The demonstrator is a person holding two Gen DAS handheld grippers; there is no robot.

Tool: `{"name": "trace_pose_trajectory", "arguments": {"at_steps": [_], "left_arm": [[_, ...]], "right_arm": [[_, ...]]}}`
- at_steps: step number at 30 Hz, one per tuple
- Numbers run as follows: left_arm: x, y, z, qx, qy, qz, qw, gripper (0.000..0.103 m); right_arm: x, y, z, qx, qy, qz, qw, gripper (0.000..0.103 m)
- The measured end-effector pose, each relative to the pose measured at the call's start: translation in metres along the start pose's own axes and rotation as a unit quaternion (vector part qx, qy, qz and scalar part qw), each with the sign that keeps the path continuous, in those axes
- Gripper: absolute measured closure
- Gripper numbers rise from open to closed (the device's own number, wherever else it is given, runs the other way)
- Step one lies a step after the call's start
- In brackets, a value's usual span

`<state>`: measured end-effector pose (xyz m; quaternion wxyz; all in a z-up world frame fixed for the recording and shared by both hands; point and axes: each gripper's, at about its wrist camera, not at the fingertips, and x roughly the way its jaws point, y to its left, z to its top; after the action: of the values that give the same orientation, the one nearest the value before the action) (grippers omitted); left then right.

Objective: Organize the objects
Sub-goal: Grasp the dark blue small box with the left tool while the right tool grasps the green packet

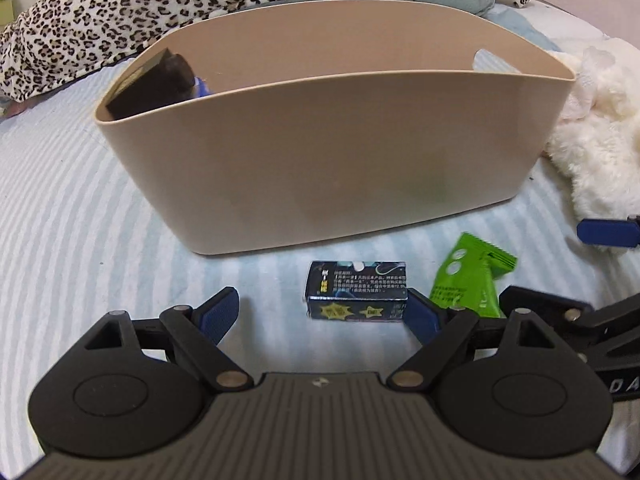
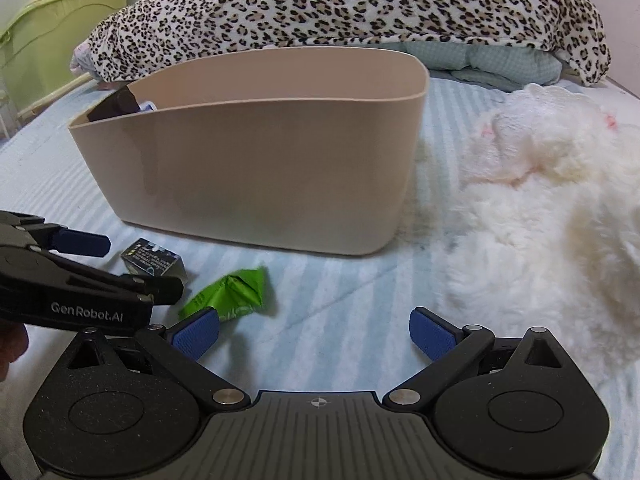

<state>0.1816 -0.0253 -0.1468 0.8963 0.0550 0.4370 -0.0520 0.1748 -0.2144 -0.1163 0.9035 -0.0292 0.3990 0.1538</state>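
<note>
A beige plastic bin (image 1: 320,152) stands on the striped bedsheet; it also shows in the right wrist view (image 2: 256,168). A dark item (image 1: 152,84) leans inside its left end. A small dark blue box (image 1: 356,296) lies on the sheet in front of the bin, just inside the right finger of my open left gripper (image 1: 324,312). A green packet (image 1: 472,280) lies right of the box. In the right wrist view the box (image 2: 154,264) and packet (image 2: 232,292) lie left of my open, empty right gripper (image 2: 316,336).
A leopard-print blanket (image 2: 340,4) is heaped behind the bin. A white fluffy throw (image 2: 540,200) covers the bed on the right. A green plastic drawer unit (image 2: 52,40) stands at the far left beside the bed.
</note>
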Motion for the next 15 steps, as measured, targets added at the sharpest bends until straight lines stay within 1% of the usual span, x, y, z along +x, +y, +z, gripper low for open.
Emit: {"name": "trace_pose_trajectory", "arguments": {"at_steps": [4, 7, 9, 10, 11, 12, 13, 15], "left_arm": [[0.002, 0.011, 0.002, -0.007, 0.005, -0.008, 0.9999, 0.015], [0.005, 0.016, 0.004, -0.007, 0.008, -0.012, 0.9999, 0.015], [0.007, 0.018, 0.004, 0.002, 0.008, -0.002, 1.0000, 0.017], [0.008, 0.019, 0.005, 0.006, 0.007, -0.003, 1.0000, 0.018], [0.009, 0.021, 0.005, 0.010, 0.007, -0.009, 0.9999, 0.022], [0.010, 0.023, 0.005, 0.010, 0.009, -0.021, 0.9997, 0.029], [0.011, 0.025, 0.006, 0.009, 0.012, -0.036, 0.9992, 0.032], [0.012, 0.028, 0.006, 0.009, 0.011, -0.055, 0.9984, 0.041]], "right_arm": [[0.000, 0.006, 0.005, 0.006, -0.013, 0.020, 1.000, 0.000], [0.008, 0.014, 0.008, 0.001, -0.006, 0.023, 1.000, 0.000], [0.017, 0.020, 0.009, -0.006, 0.007, 0.017, 1.000, 0.006], [0.022, 0.020, 0.009, -0.004, 0.012, 0.021, 1.000, 0.009], [0.027, 0.020, 0.008, 0.003, 0.020, 0.026, 0.999, 0.015], [0.030, 0.019, 0.007, 0.010, 0.025, 0.032, 0.999, 0.018], [0.032, 0.019, 0.006, 0.014, 0.024, 0.031, 0.999, 0.018], [0.031, 0.021, 0.004, 0.011, 0.015, 0.029, 0.999, 0.028]]}}
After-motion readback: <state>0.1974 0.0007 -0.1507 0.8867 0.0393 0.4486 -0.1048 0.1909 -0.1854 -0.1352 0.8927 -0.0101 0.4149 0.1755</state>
